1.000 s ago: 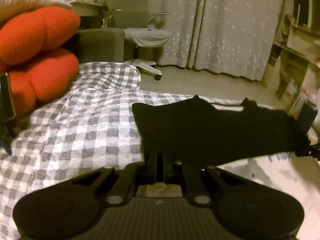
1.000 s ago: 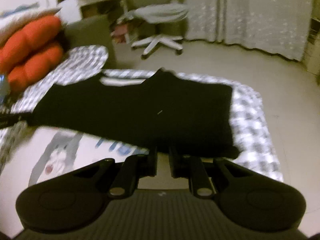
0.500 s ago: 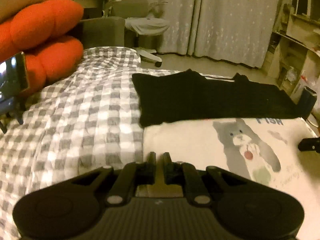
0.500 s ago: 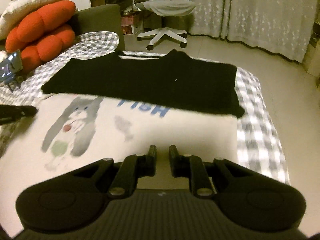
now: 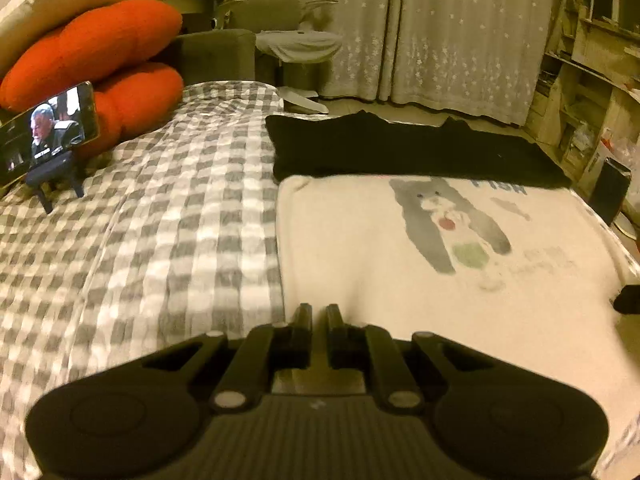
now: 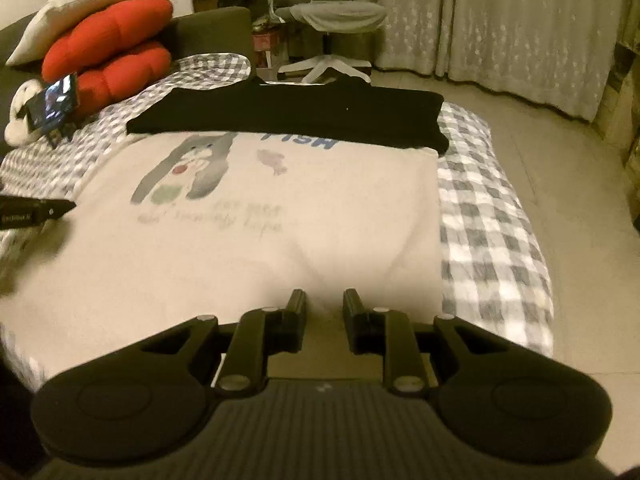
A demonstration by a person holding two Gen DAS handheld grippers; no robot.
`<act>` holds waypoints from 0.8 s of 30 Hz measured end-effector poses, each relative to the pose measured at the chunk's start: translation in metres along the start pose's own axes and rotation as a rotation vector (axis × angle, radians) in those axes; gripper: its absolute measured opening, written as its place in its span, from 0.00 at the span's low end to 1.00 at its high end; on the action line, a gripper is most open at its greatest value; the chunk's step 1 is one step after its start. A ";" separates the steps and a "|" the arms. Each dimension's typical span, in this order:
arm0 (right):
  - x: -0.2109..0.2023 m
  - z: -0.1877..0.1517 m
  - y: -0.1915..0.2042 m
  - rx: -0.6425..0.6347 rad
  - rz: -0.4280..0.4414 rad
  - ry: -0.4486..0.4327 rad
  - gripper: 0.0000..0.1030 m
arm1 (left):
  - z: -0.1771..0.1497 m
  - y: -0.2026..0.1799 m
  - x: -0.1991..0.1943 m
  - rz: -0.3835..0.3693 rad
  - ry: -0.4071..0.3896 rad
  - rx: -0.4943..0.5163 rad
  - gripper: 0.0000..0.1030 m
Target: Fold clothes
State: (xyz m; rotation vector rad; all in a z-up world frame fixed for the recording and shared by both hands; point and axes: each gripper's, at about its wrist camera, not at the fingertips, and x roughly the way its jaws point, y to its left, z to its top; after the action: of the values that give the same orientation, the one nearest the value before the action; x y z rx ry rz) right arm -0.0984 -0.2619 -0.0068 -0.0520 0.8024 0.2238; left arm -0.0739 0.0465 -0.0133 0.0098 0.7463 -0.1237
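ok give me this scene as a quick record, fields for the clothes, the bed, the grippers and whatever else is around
garment in work: white t-shirt with a grey cat print, spread flat, near edge at both grippers
second garment: black shirt, lying beyond the white one, overlapping its far edge
surface: grey checked bedcover
left gripper: shut, at the white shirt's near left edge
right gripper: jaws opening, near hem between them, pads not pressing on it
nearby: phone on a stand playing video, orange cushions, office chair
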 end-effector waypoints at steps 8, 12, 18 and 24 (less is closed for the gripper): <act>-0.026 -0.032 0.001 -0.012 -0.002 -0.010 0.24 | -0.024 0.000 -0.029 -0.028 0.016 -0.012 0.07; -0.037 -0.042 -0.003 -0.002 0.000 -0.010 0.24 | -0.033 0.003 -0.038 -0.043 0.024 -0.023 0.07; -0.052 -0.056 -0.019 0.076 -0.008 0.022 0.23 | -0.047 0.015 -0.053 -0.082 0.036 -0.060 0.06; -0.075 -0.059 -0.047 0.224 0.031 0.003 0.22 | -0.054 0.039 -0.072 -0.141 0.049 -0.166 0.06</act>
State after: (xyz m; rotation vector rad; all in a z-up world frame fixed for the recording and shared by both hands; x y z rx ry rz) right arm -0.1807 -0.3294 0.0040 0.1706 0.8275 0.1621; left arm -0.1587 0.0963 -0.0058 -0.1985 0.8043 -0.1957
